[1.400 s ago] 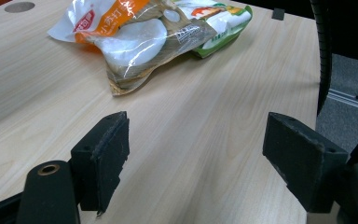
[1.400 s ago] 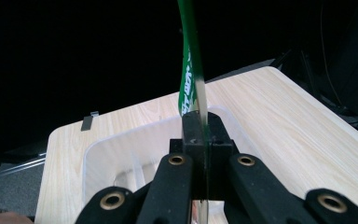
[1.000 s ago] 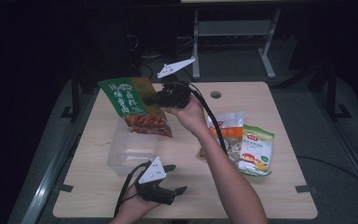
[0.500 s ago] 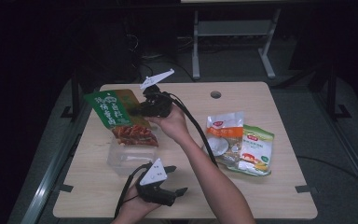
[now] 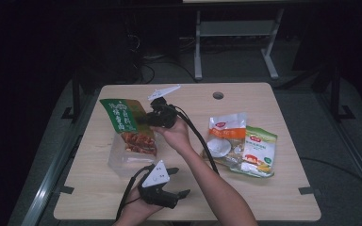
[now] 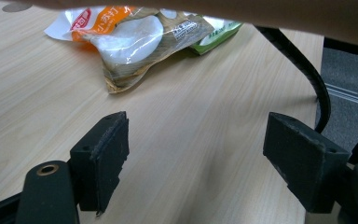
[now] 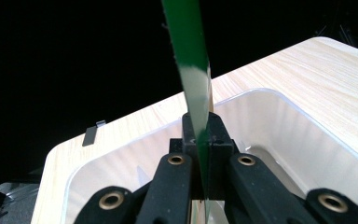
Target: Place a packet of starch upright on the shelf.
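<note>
The pale wood worktop (image 5: 283, 188) has rounded corners and a small round hole near its 12 o'clock edge. On it, toward 9 o'clock from the middle, stands a clear plastic box (image 5: 122, 162) with rounded corners and open top; in the right gripper view its translucent wall (image 7: 307, 140) curves around below the jaws. Toward 3 o'clock lie two snack packets, overlapping: a white and orange one (image 5: 224, 134), seen closer in the left gripper view (image 6: 130, 37), and a green and yellow one (image 5: 259, 153) partly under it.

Over the box hangs a green snack bag (image 5: 127, 125), its upper part green with pale printed characters, its lower part showing reddish-brown food. The right hand-held gripper (image 5: 158, 117) is clamped on the bag's 3 o'clock edge; in the right gripper view the bag shows edge-on as a thin green and white strip (image 7: 193, 93) pinched between the closed jaws. The bag's lower end is at the box's opening; whether it touches the box I cannot tell.

The left hand-held gripper (image 5: 169, 183) sits low at 6 o'clock, near the worktop's front edge, its jaws spread wide with nothing between them (image 6: 196, 154)
</note>
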`<action>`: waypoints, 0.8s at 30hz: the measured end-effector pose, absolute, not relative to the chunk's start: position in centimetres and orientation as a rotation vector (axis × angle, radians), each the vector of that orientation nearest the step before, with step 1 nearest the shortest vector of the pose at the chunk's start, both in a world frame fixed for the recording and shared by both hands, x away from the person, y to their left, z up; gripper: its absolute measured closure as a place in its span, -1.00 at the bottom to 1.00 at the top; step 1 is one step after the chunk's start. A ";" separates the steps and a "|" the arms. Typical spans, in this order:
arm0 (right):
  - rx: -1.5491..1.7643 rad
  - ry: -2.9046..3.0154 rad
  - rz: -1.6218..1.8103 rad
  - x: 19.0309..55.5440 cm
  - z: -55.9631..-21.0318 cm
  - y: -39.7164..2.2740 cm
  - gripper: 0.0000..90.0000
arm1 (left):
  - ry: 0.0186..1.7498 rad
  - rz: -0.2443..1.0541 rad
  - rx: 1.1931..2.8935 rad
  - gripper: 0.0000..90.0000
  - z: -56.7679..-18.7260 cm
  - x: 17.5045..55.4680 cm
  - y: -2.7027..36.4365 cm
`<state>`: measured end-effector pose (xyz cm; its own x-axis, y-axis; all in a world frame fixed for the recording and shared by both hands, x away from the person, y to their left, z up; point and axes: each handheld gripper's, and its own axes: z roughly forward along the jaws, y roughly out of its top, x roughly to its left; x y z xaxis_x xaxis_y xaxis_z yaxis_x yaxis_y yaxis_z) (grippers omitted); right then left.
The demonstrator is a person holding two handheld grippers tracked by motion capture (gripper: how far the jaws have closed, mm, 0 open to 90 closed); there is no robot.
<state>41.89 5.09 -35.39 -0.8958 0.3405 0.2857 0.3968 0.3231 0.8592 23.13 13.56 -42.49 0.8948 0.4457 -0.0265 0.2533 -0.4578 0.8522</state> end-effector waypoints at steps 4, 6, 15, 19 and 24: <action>-0.691 -2.515 -1.645 42.0 -35.8 4.4 0.97 | 0.504 0.244 2.075 -0.51 -42.5 23.1 13.6; -0.673 -2.531 -1.637 41.9 -35.9 4.1 0.96 | 0.504 0.243 2.076 -0.51 -42.5 23.2 13.5; -0.677 -2.567 -1.594 42.1 -36.9 2.9 0.94 | 0.499 0.248 2.085 -0.51 -42.7 23.2 13.4; -0.685 -2.589 -1.583 42.1 -36.8 3.0 0.86 | 0.501 0.246 2.085 -0.51 -42.7 23.3 13.4; -0.750 -2.597 -1.555 42.3 -36.5 2.3 0.32 | 0.503 0.249 2.081 -0.51 -42.7 23.3 13.4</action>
